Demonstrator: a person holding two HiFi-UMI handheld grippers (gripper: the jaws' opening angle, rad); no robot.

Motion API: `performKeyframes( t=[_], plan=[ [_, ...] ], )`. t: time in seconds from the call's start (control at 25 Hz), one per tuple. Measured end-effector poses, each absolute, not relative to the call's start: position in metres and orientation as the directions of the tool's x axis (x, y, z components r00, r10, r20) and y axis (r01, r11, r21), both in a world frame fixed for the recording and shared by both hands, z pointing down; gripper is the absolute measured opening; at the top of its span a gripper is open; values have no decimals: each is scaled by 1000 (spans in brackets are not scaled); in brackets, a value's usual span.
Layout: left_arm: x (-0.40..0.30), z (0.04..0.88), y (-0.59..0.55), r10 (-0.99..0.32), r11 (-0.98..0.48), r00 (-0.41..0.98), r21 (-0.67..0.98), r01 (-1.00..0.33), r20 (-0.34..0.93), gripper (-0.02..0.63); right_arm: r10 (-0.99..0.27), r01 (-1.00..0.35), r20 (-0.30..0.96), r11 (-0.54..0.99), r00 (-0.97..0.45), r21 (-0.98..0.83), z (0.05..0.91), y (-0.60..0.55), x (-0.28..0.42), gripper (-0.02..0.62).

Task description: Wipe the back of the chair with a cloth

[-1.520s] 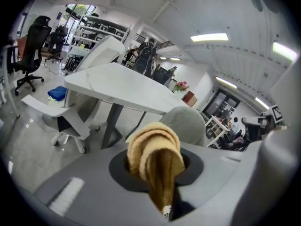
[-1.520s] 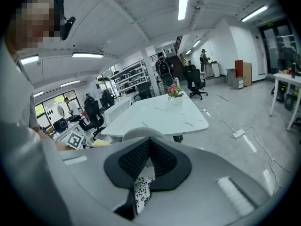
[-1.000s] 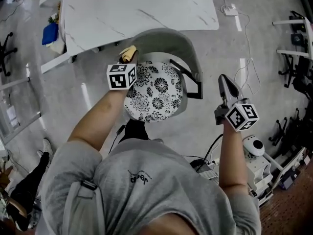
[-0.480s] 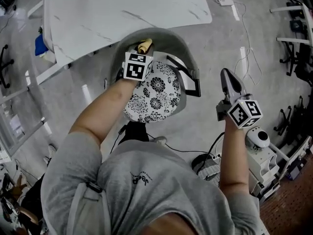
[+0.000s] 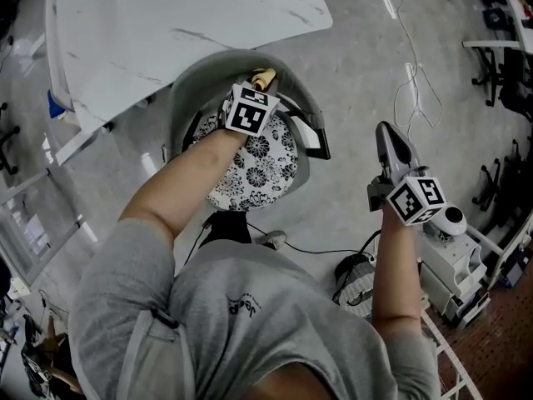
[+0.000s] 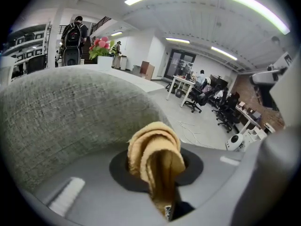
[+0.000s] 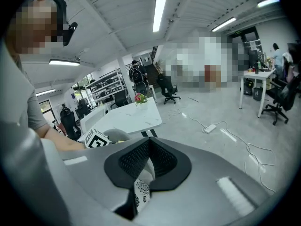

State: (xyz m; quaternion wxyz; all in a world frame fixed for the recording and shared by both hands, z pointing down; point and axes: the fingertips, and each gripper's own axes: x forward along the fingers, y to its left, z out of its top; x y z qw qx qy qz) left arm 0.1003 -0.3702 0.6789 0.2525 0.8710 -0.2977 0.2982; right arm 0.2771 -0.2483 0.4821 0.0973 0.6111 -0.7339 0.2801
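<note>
Far left stood the white counter (image 5: pixel 166 15), its smooth top veined like marble. Just near of it curved the chair back (image 5: pixel 196 77), a rounded shell covered in coarse grey woven fabric, whose weave showed plainly in the left gripper view (image 6: pixel 70 112).

Your left tool (image 5: pixel 259 86) reached over the seat to the middle of that back, and its jaws were clenched on the cloth (image 5: pixel 263 78). The cloth was a tan, nappy piece folded into a soft roll (image 6: pixel 154 157). Its long axis ran along the tool, pointing far toward the back, and the rounded folded end stood out past the jaw tips, right at the back's upper edge.

Under your forearm lay the round seat cushion (image 5: pixel 254 169), printed with black-and-white flowers. A black angular armrest (image 5: pixel 315 144) stood at its right side.

Your right tool (image 5: pixel 391 144) hung well apart to the right of the chair, over the pale floor (image 5: pixel 358 82), pointing far. Its ribbed black pads (image 7: pixel 162 161) were pressed together on nothing.
</note>
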Motion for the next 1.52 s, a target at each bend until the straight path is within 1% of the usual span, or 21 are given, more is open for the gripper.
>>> performKeyframes(
  t=[0.2,0.28,0.36,0.48,0.72,0.84,1.0,1.16,1.28,1.52],
  plan=[
    [127,678,-358,-308,-752,660,250,-610,685,121,-841,-956,496,78,-216,-283,480,-235,286,3],
    [127,676,-356,-286,-765,676,263,-588,679,121,-837,-956,501,83,-219,-281,481,-235,282,3],
    [118,674,-353,-285,-747,693,299,-593,662,121,-832,-955,505,94,-230,-280,482,-238,274,3],
    [77,680,-343,-347,-658,682,350,-666,644,121,-819,-950,510,130,-263,-283,485,-242,254,3],
    [-57,696,-304,-467,-393,581,432,-812,666,123,-784,-924,503,236,-364,-300,492,-268,202,3],
    [-110,702,-284,-505,-274,517,439,-856,692,121,-762,-908,503,281,-408,-311,497,-276,177,3],
    [-149,717,-276,-524,-151,450,442,-884,723,121,-743,-897,509,307,-435,-318,499,-277,160,3],
    [-163,728,-302,-542,-81,400,428,-900,739,121,-743,-902,517,301,-425,-309,498,-272,163,3],
    [-159,735,-322,-524,-47,387,427,-903,759,121,-751,-912,524,277,-402,-304,499,-265,174,3],
    [-126,742,-344,-481,-84,407,421,-903,776,121,-776,-933,533,200,-337,-299,504,-250,206,3]
  ],
)
